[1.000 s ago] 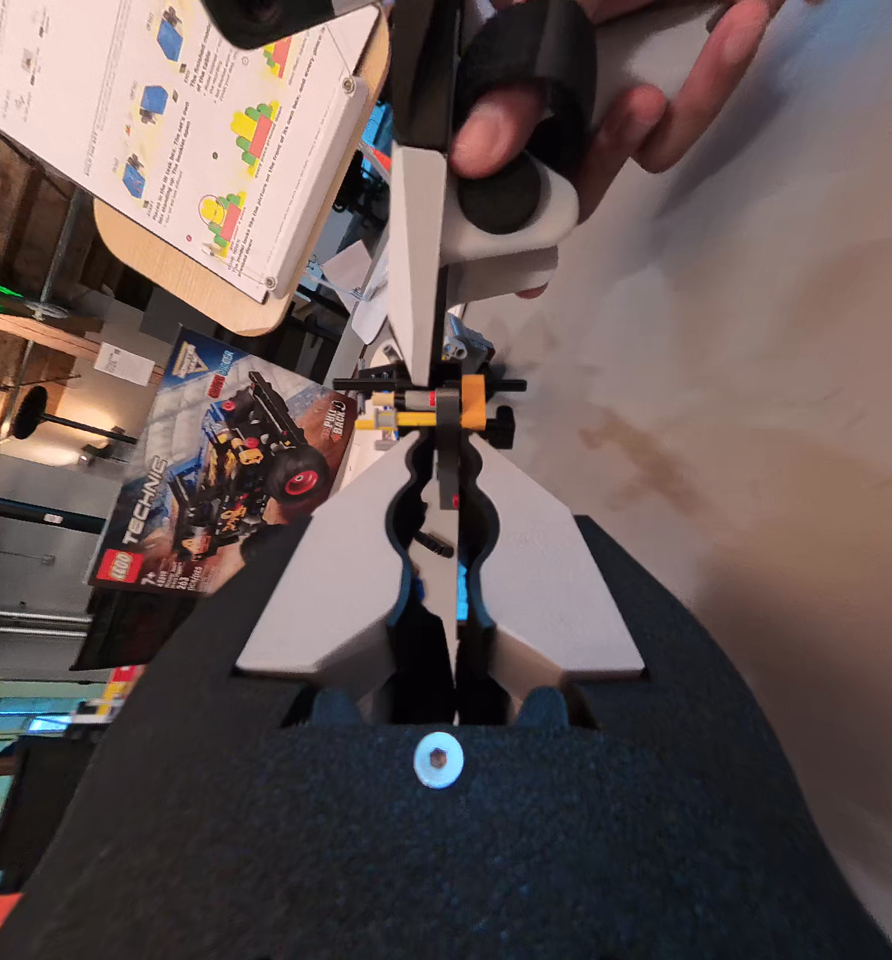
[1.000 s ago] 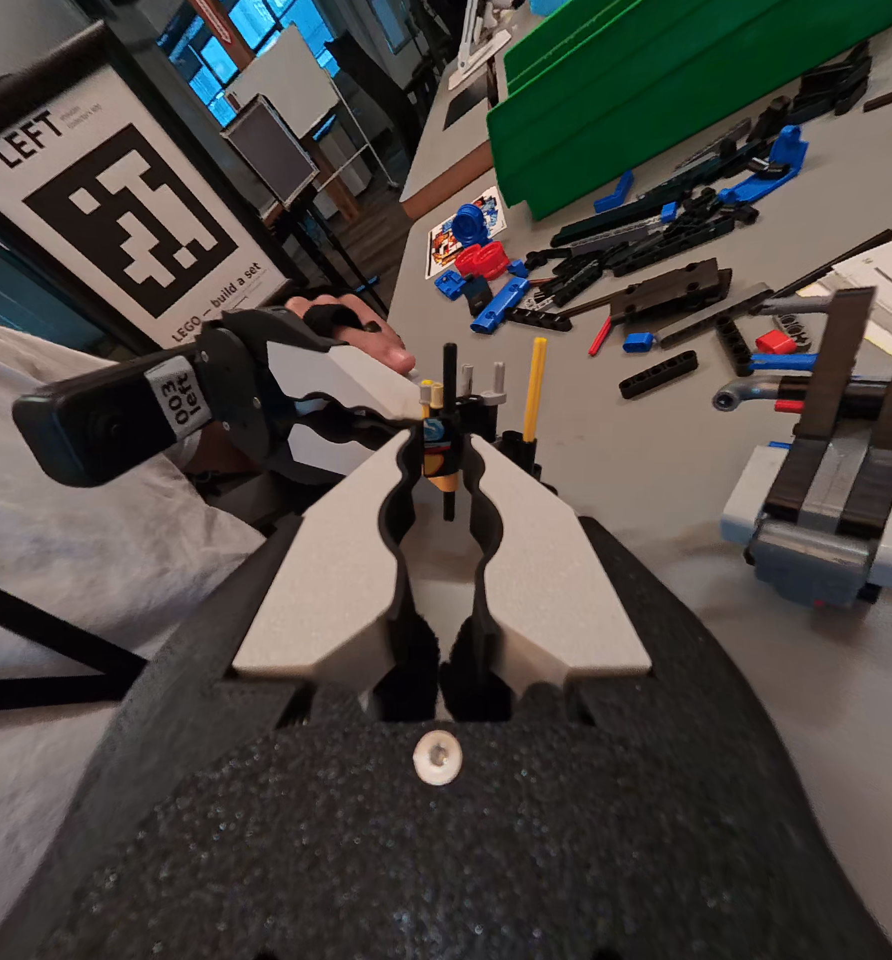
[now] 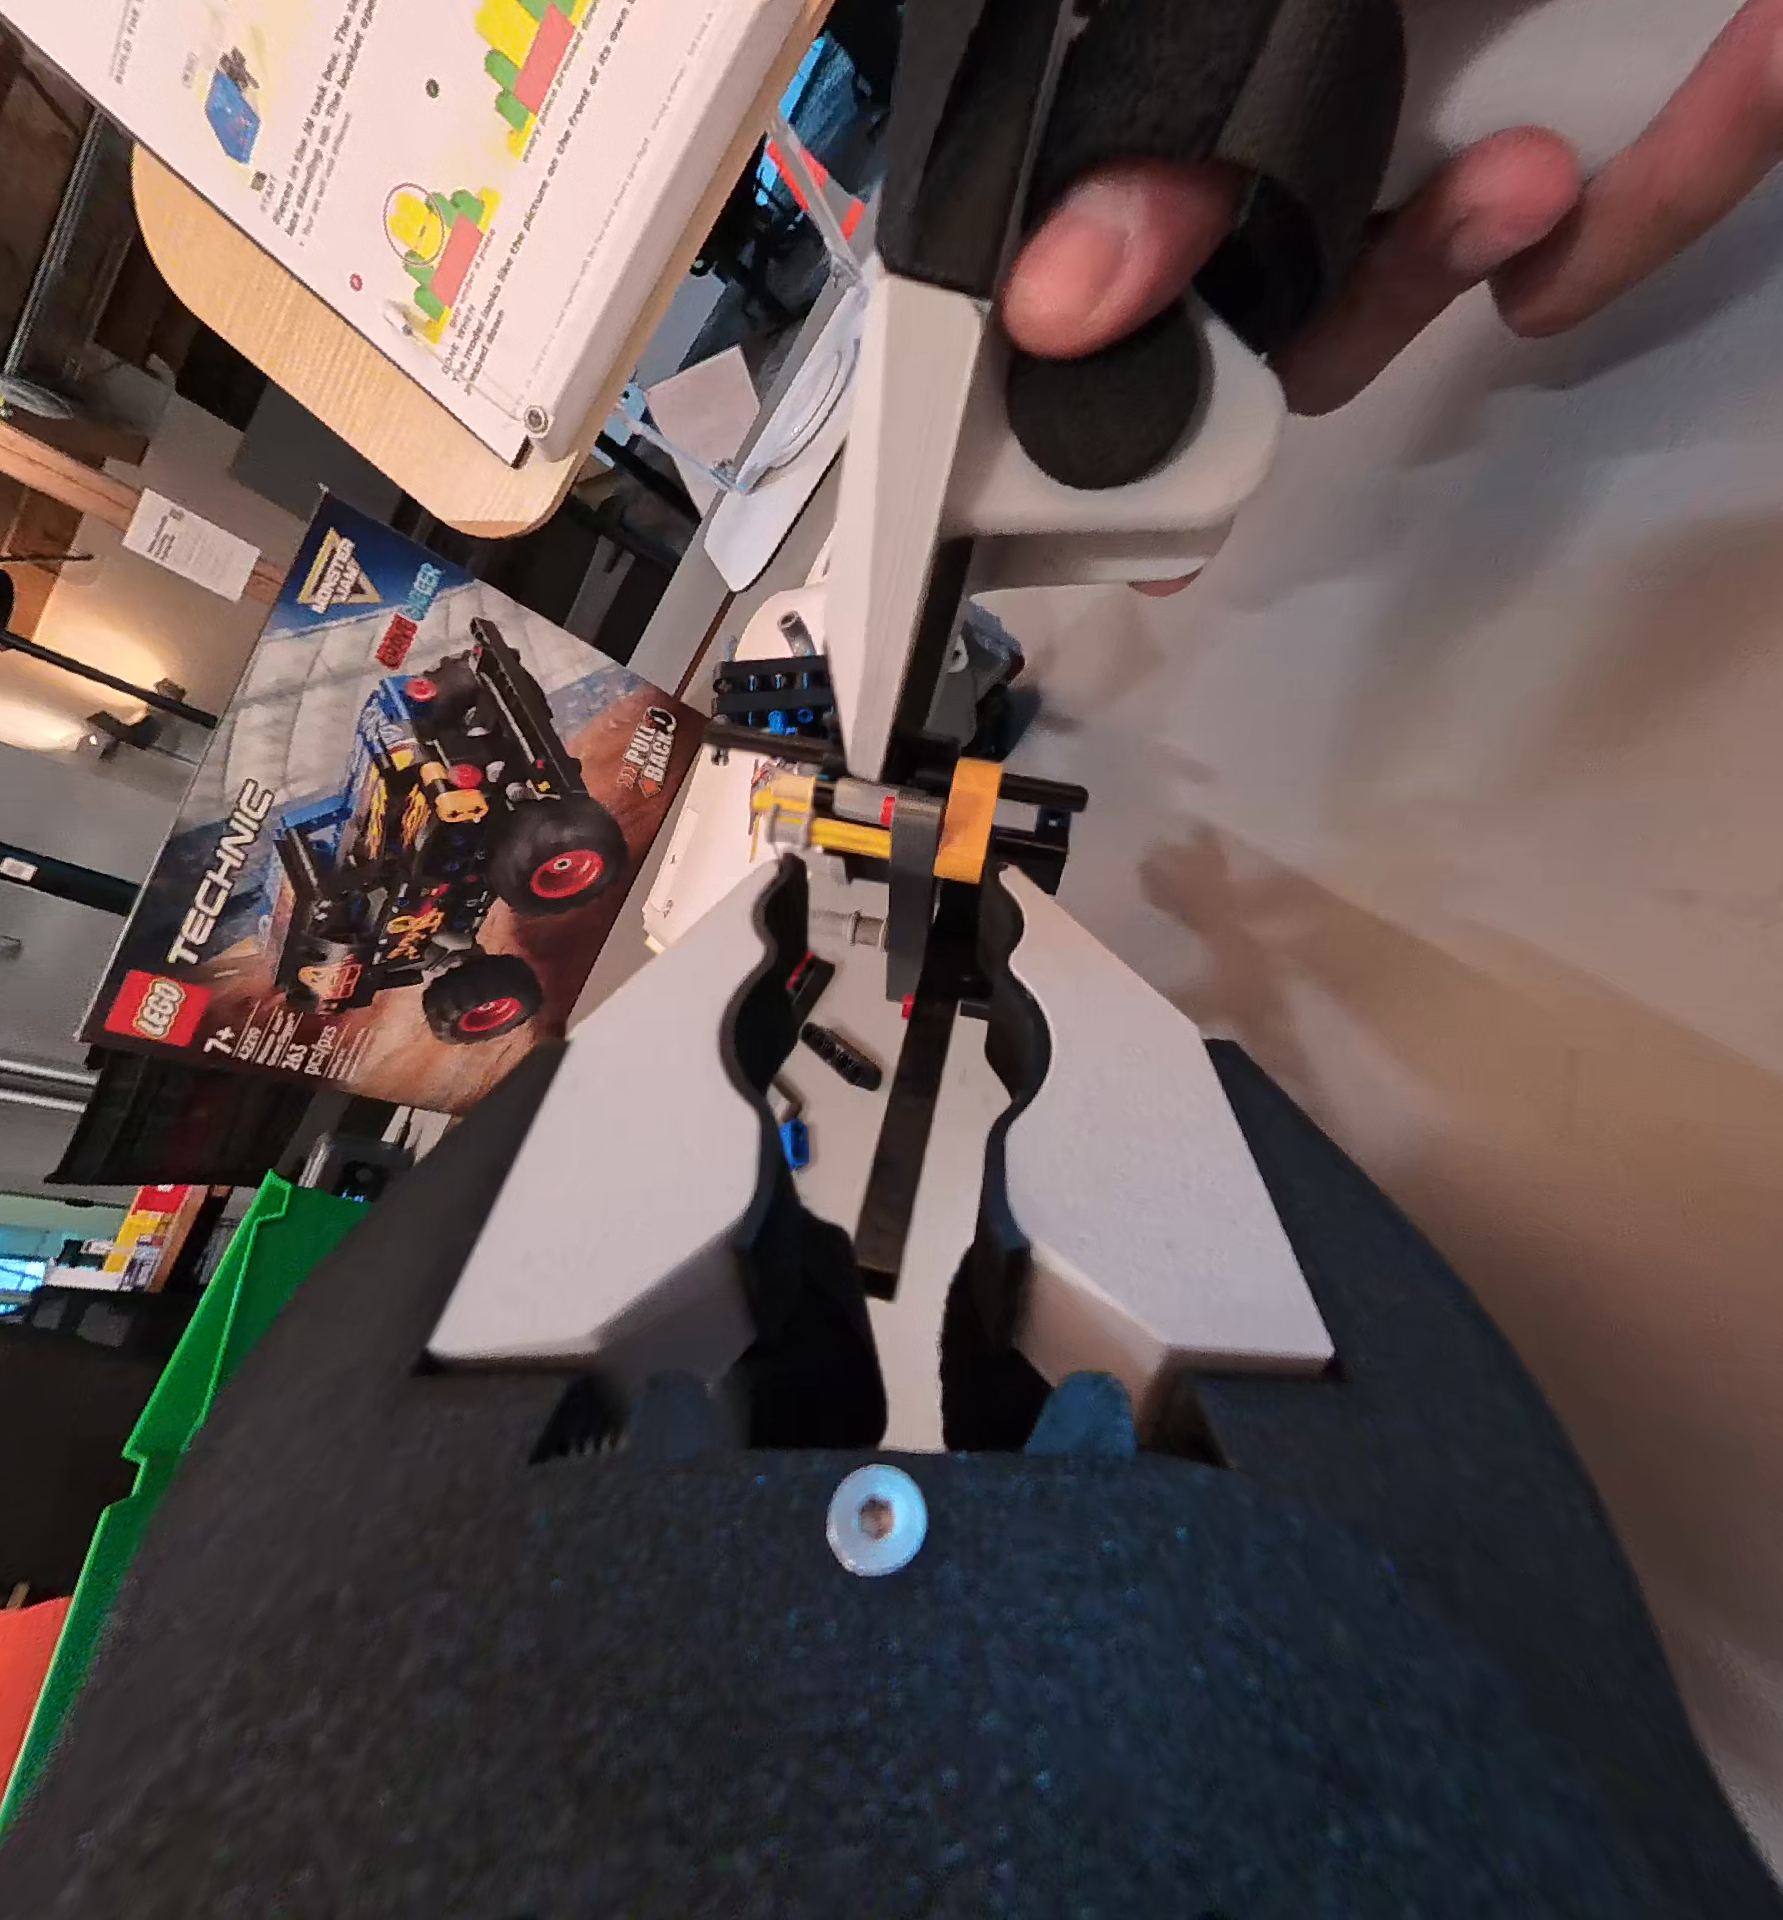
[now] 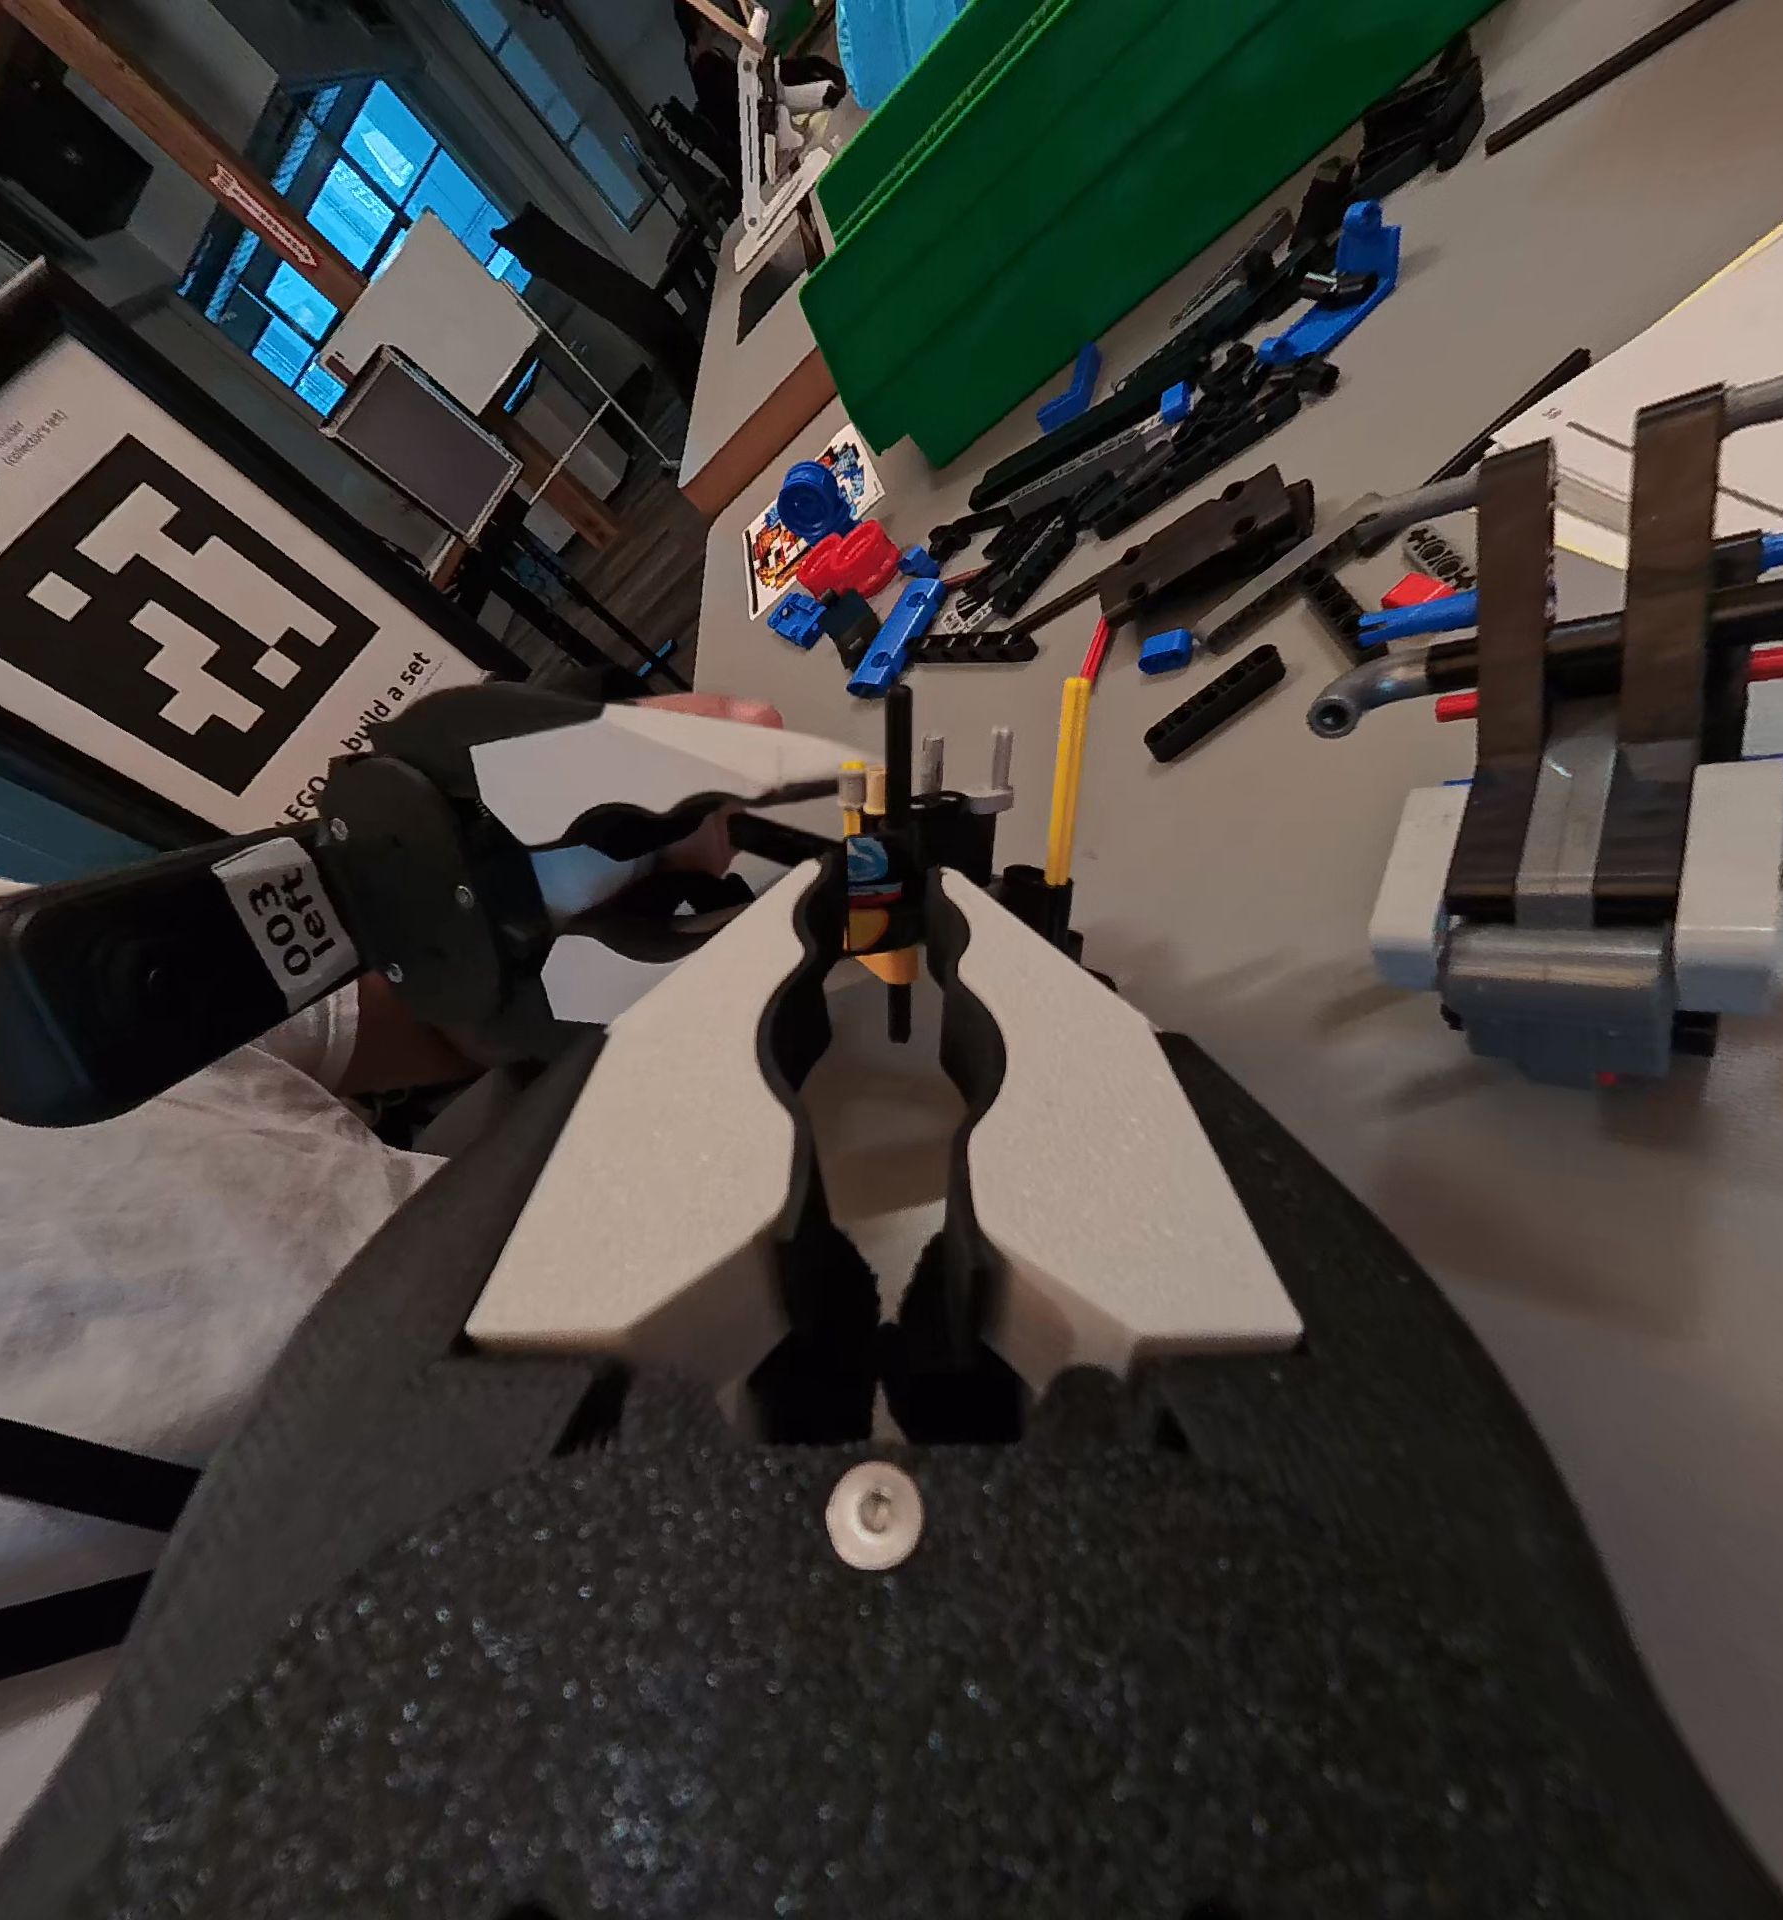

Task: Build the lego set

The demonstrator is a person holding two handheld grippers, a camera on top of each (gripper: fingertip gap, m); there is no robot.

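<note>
Right now the small lego assembly sits at the tips of both claws, held off the grey worktop. In the left wrist view the left claw has its fingers only a narrow gap apart, closed on a black beam that runs down between them from the assembly; the yellow axle, orange piece and black cross-axle lie just past the tips at 12 o'clock. The right claw comes in from 12 o'clock, a person's hand wrapped around its grip, its grey tip touching the assembly's top.

In the right wrist view the right claw is nearly closed, pinching the assembly at its printed black-and-orange part, a black axle standing upright through it. The left claw reaches in from 9 o'clock, its tips meeting the same assembly. Loose blue, black and red parts are scattered at 1 o'clock, a grey-and-black chassis stands at 3 o'clock, and green bins lie beyond. The set's box leans at 10 o'clock in the left view.
</note>
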